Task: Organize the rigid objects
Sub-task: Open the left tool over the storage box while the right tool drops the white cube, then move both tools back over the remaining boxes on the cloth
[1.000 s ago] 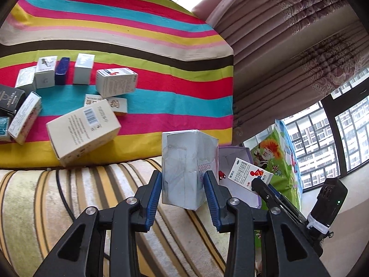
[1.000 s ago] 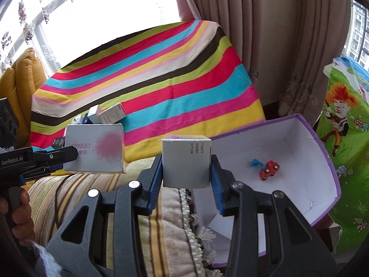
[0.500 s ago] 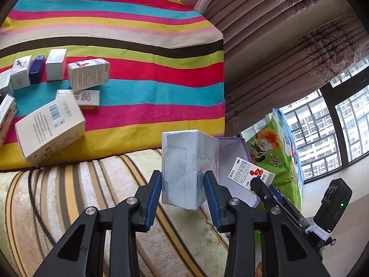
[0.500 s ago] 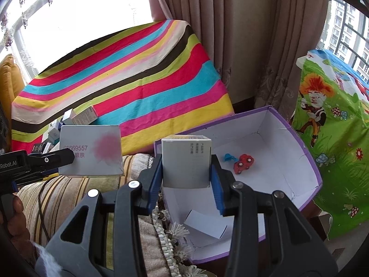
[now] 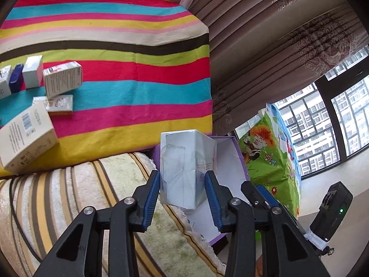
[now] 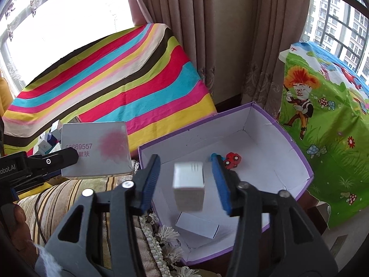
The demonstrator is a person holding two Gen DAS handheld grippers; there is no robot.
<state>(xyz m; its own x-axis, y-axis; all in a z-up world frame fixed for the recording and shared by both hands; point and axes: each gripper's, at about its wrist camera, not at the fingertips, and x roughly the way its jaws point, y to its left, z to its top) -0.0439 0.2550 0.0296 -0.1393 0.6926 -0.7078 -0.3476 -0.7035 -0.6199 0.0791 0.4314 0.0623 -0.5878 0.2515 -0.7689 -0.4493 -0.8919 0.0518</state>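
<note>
A: Cartons are heading for the purple-rimmed box (image 6: 299, 161) right now. The right gripper (image 6: 185, 180) is hovering over it, jaws opening, and its small white carton (image 6: 188, 185) is dropping free between the pads, touching neither.

B: Blurred, so it's falling, I'd say. It's joining a flat white carton (image 6: 197, 225) and a red toy car (image 6: 233, 159) on the box floor.

A: Meanwhile the left gripper (image 5: 182, 184) is clamping the bigger white carton (image 5: 184, 168), pink blotch on one face, jaws narrow and pads pressing its sides.

B: It's waiting over the sofa arm (image 5: 69, 196) just beside the box, probably queuing for its turn. More cartons are lying on the striped blanket (image 5: 138, 80).
</note>
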